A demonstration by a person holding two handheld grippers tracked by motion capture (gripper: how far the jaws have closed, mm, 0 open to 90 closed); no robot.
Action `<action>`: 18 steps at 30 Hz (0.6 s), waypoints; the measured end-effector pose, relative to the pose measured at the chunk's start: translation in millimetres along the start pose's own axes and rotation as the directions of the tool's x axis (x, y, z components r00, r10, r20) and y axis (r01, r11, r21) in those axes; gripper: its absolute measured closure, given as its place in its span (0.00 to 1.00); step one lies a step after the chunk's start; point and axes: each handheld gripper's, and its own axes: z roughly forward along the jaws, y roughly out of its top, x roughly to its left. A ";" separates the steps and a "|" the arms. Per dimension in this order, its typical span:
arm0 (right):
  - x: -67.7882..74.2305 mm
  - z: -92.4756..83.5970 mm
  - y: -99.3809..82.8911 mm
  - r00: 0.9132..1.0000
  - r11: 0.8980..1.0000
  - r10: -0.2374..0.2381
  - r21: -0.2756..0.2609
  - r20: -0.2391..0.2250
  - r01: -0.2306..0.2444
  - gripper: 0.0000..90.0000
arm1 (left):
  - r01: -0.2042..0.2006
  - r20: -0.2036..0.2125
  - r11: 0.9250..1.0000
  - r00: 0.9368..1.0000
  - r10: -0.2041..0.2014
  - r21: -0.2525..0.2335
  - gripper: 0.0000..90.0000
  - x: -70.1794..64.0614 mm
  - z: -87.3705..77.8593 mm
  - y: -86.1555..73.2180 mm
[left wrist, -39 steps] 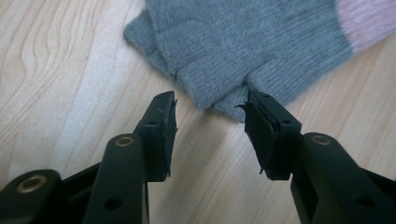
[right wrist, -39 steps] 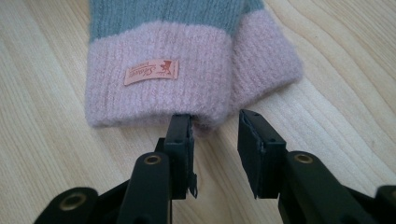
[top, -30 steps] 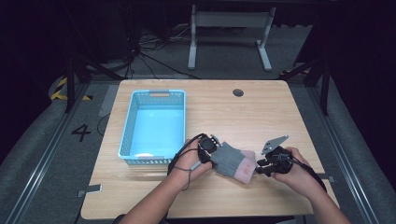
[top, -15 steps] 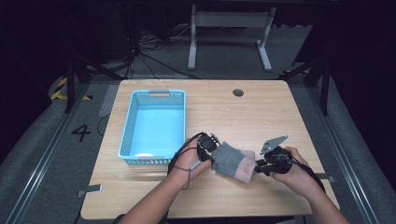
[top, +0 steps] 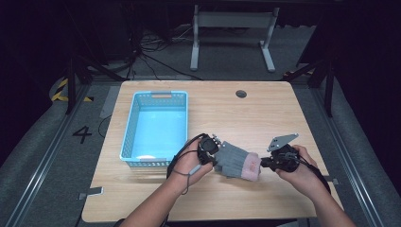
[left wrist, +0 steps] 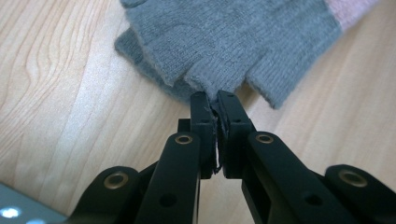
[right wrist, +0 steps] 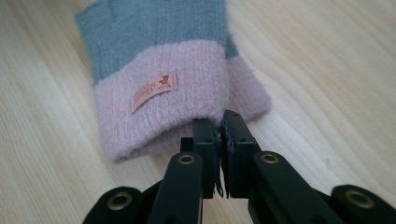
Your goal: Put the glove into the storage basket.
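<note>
Since the earlier frame, both pairs of jaws have just been closing on the glove point(top: 238, 162), while the hands are seen at almost the same places near the front edge of the table point(top: 265, 113). At the left gripper point(left wrist: 213, 96), the jaws are now brought fully together, and the edge of the grey finger end is pinched between the tips. At the right gripper point(right wrist: 217, 122), the jaws are closed in the same way, and the rim of the pink cuff is gripped beside a small label point(right wrist: 154, 91). Between the two grippers the glove is stretched out just above the wooden surface. Farther back, to the left, a blue basket point(top: 135, 118) is placed on the table, well apart from the glove.
</note>
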 end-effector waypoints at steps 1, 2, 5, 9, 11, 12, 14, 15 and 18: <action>-1.3 -1.1 0.9 1.000 1.000 0.004 -0.007 0.006 -0.004 0.96 | -0.002 -0.002 1.000 1.000 0.002 -0.006 0.96 -1.5 -2.4 -0.4; -2.9 -1.8 1.7 1.000 1.000 0.007 -0.011 0.009 -0.007 0.96 | -0.001 0.002 1.000 1.000 0.001 -0.011 0.96 -3.0 -4.5 -0.8; -6.4 -1.6 3.9 1.000 1.000 0.015 -0.020 0.020 -0.015 0.96 | -0.009 -0.002 1.000 1.000 0.009 -0.021 0.96 -7.2 -8.3 -1.0; -10.8 1.3 5.9 0.999 1.000 0.018 -0.018 0.035 -0.017 0.96 | -0.015 0.006 1.000 1.000 0.015 -0.022 0.96 -11.5 -7.6 -1.1; -13.6 2.7 6.3 0.999 1.000 0.021 -0.022 0.043 -0.020 0.96 | -0.021 0.013 1.000 1.000 0.021 -0.015 0.96 -13.3 -6.2 -1.0; -15.3 3.5 6.6 0.999 0.999 0.027 -0.021 0.043 -0.026 0.96 | -0.025 0.016 1.000 1.000 0.026 -0.016 0.96 -13.7 -5.4 -0.8; -18.2 5.4 6.5 0.998 0.999 0.031 -0.022 0.047 -0.030 0.96 | -0.024 0.020 1.000 0.999 0.024 -0.014 0.96 -14.3 -4.0 -0.7; -18.8 5.9 6.4 0.998 0.999 0.031 -0.022 0.046 -0.030 0.96 | -0.025 0.022 1.000 0.999 0.025 -0.010 0.96 -14.6 -2.7 -0.6; -21.5 9.1 5.5 0.998 0.999 0.037 -0.018 0.048 -0.036 0.96 | -0.026 0.025 1.000 0.999 0.026 -0.009 0.96 -14.5 1.9 -0.3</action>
